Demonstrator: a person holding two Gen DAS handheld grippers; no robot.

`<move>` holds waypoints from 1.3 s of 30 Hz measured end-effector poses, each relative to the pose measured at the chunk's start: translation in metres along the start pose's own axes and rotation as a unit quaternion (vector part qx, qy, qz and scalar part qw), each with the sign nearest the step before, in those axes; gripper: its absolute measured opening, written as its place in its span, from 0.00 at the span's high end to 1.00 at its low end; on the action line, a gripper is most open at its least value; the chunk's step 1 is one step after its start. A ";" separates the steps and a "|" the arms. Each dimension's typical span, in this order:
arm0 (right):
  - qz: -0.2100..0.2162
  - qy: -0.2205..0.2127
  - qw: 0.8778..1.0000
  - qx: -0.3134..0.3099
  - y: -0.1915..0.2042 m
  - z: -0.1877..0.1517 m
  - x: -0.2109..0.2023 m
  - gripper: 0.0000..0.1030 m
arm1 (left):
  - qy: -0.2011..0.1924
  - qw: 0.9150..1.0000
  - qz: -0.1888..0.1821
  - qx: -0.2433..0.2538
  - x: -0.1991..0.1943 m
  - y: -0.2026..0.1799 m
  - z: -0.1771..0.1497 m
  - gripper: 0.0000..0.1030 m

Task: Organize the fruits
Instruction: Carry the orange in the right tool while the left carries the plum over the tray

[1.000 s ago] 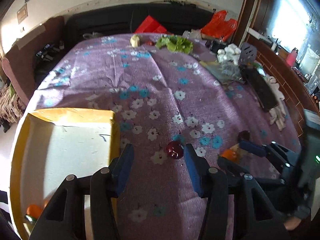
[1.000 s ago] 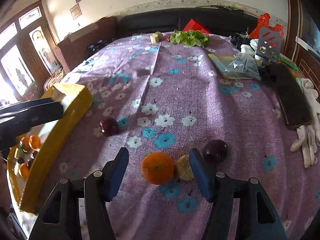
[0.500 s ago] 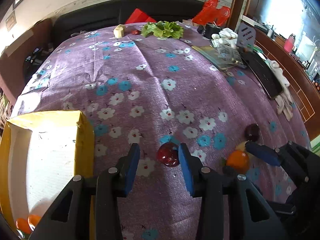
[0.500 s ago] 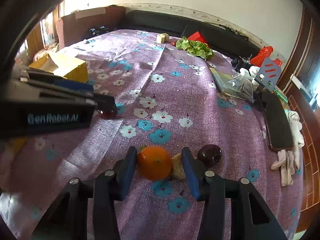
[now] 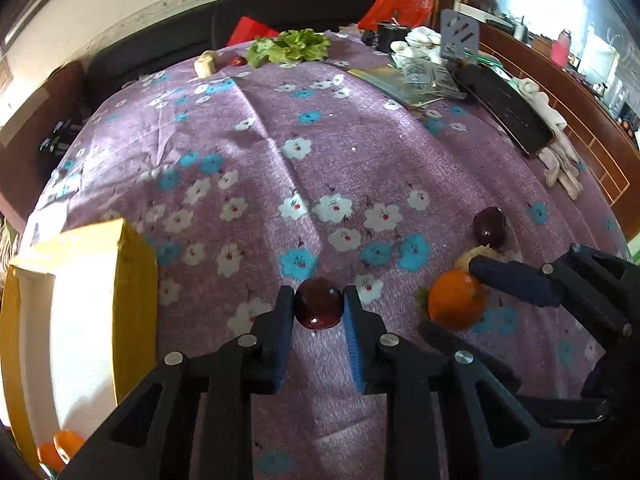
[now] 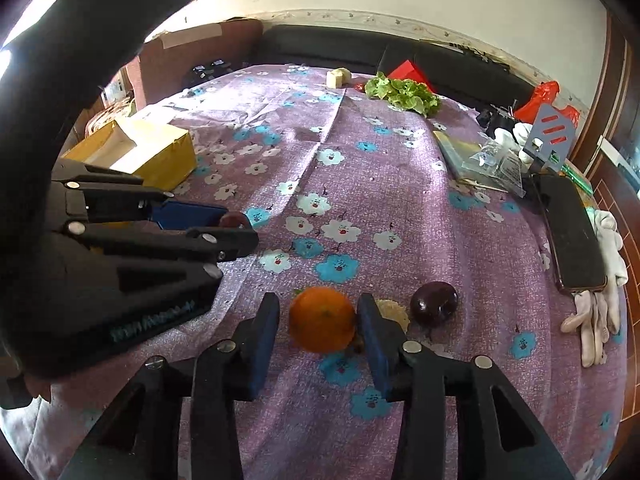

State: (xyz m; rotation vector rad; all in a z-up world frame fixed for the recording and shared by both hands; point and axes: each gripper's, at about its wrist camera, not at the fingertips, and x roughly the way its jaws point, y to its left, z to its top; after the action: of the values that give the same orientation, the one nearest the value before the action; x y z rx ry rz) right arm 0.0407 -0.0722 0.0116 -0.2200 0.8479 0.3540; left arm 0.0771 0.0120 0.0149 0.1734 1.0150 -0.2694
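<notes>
My left gripper (image 5: 319, 307) is shut on a dark red plum (image 5: 319, 307) on the purple flowered tablecloth (image 5: 304, 184); both blue pads touch it. My right gripper (image 6: 318, 322) straddles an orange (image 6: 322, 319); the right pad touches it, and a small gap shows at the left pad. A pale fruit piece (image 6: 390, 310) and a second dark plum (image 6: 435, 303) lie just right of the orange. The yellow box (image 5: 76, 320) stands at the left with oranges (image 5: 60, 446) inside.
Lettuce (image 5: 290, 46), a pale block (image 5: 205, 65) and a small red fruit (image 5: 237, 61) lie at the far edge. A black tray (image 6: 570, 236), white gloves (image 6: 602, 296), plastic packets (image 6: 486, 160) and a slotted spatula (image 6: 554, 132) crowd the right side.
Both grippers moved forward and narrowed. The left one closed onto the dark red plum. The right one closed in around the orange.
</notes>
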 end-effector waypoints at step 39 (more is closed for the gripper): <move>0.196 -0.056 0.972 0.115 0.027 0.017 -0.073 0.62 | -0.166 0.957 0.051 -0.230 -0.225 0.138 -0.172 0.77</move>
State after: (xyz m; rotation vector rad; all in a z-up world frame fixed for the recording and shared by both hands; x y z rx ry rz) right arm -0.0023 -0.0579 0.0769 0.1869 0.8106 0.6268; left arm -0.1335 0.2213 0.1201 -0.2369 0.7068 0.0389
